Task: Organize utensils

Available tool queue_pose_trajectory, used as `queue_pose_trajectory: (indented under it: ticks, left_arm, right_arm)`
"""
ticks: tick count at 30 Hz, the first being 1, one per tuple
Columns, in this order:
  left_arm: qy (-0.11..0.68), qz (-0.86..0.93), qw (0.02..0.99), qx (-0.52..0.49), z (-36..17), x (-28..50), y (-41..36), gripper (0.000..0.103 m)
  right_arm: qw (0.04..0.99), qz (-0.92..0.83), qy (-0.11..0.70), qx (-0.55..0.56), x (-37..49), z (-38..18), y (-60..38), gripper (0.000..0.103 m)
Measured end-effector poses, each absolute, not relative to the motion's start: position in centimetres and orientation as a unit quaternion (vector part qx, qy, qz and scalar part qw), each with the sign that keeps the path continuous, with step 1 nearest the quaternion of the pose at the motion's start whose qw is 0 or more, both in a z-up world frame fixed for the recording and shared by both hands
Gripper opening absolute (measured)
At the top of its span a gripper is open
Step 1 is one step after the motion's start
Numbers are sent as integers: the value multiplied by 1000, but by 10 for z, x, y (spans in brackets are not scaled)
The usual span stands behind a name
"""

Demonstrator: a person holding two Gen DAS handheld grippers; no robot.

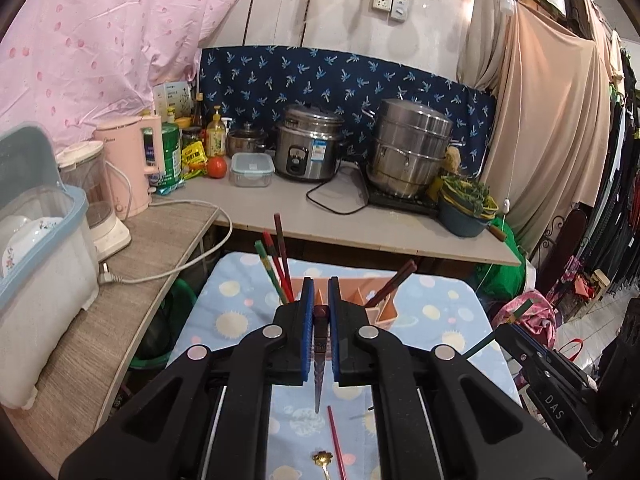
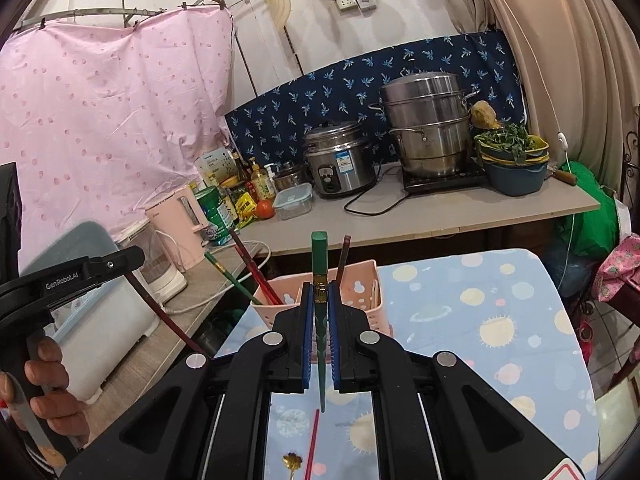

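Left wrist view: the left gripper (image 1: 320, 308) has its blue-padded fingers (image 1: 307, 304) clamped on a dark red chopstick (image 1: 320, 344), which runs lengthwise between the pads, its blunt end just short of the fingertips and its tapered tip hanging free behind the pads, above the cloth.

Right wrist view: the right gripper (image 2: 320, 308) has its fingers (image 2: 307, 312) clamped on a green chopstick (image 2: 319, 264); the thick end with a gold band projects beyond the fingertips, and the thin tip points back and down between the finger arms.

Directly ahead of both grippers stands a pink utensil basket (image 2: 360, 288) on a table covered by a blue patterned cloth (image 2: 500, 320). Its left compartment holds upright green and red chopsticks (image 2: 240, 276); one dark chopstick (image 2: 343, 256) stands in a compartment farther right.

On the cloth beneath the grippers lie a loose red chopstick (image 2: 313, 444) and a gold flower-shaped spoon (image 2: 291, 462), close together.

A person's hand (image 2: 48, 384) grips the handle of the left gripper at the left edge of the right wrist view.

Behind the table, a counter (image 1: 320, 220) carries a rice cooker (image 1: 308, 148), a stacked steel steamer (image 1: 412, 148), a pink kettle (image 1: 132, 160) and a dish rack (image 1: 36, 240).
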State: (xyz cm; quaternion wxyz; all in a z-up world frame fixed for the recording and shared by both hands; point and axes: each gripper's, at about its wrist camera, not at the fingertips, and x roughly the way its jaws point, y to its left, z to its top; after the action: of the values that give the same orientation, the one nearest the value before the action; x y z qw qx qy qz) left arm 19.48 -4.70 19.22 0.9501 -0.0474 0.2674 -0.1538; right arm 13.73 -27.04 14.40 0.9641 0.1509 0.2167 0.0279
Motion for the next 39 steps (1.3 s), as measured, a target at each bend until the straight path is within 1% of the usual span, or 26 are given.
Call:
queue_pose_trajectory:
  ticks: [14,19,27,39]
  left_arm:
    - [212,-148,965,-45,246,220,-61,7]
    - [196,-143,969,-43,261,240,-64,7]
    - [192,-132,972,-32,258,277,-72,7]
    - [209,-127,969,-25,228,317,-83,7]
  right_arm:
    - [976,28,164,144,182,200,-276,7]
    - [976,27,156,147,208,211,-276,7]
    - [973,23,171,153,251,201,-281,7]
    - [963,27,217,160,292,158,-279,7]
